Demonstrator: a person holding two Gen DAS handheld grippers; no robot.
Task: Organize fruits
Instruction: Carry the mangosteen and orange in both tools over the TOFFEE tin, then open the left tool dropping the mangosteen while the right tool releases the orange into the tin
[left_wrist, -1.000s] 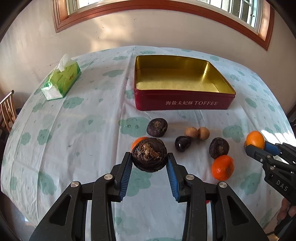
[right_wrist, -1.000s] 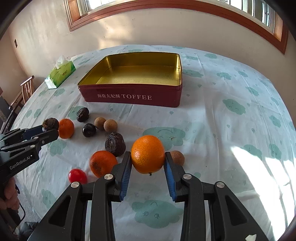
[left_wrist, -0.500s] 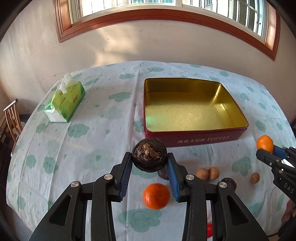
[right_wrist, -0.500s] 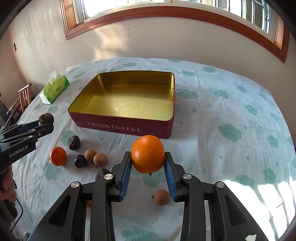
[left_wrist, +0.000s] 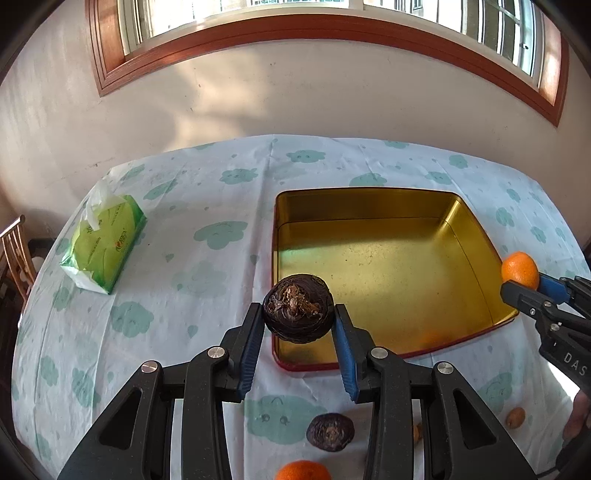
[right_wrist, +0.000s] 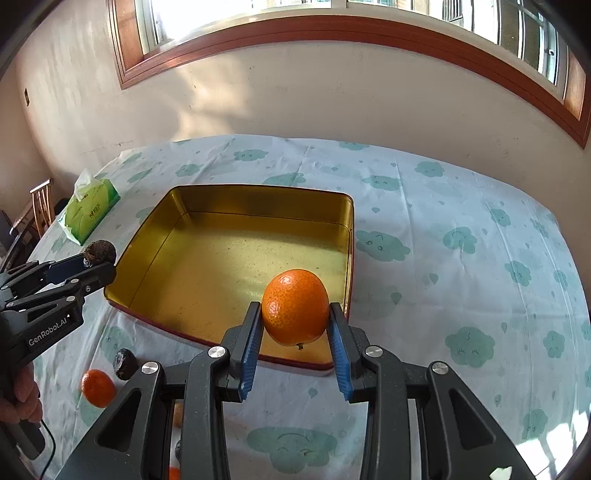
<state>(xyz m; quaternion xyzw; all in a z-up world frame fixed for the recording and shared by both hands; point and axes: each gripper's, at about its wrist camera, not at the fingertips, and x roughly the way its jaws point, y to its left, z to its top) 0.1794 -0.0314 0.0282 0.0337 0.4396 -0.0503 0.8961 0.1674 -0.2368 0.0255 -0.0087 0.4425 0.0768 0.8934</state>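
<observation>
Cloud-print tablecloth (left_wrist: 221, 236), gold tin (left_wrist: 384, 266) empty. Left gripper (left_wrist: 298, 321) pinching dark brown fruit (left_wrist: 297, 313); right gripper (right_wrist: 295, 325) pinching orange (right_wrist: 295, 312) over tin's near edge.

orange (left_wrist: 303, 471) cut by bottom edge, small brown fruit (left_wrist: 417, 432) half hidden behind fingers

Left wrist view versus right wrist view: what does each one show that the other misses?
Only the left wrist view shows the dark fruit head-on, clamped in the left gripper, and a loose dark fruit lying on the cloth near the tin's front wall.

Only the right wrist view shows the orange head-on in the right gripper, and the bare cloth to the right of the tin.

Both show the empty gold-lined tin, the green tissue pack, the window, and the other gripper carrying its fruit.
</observation>
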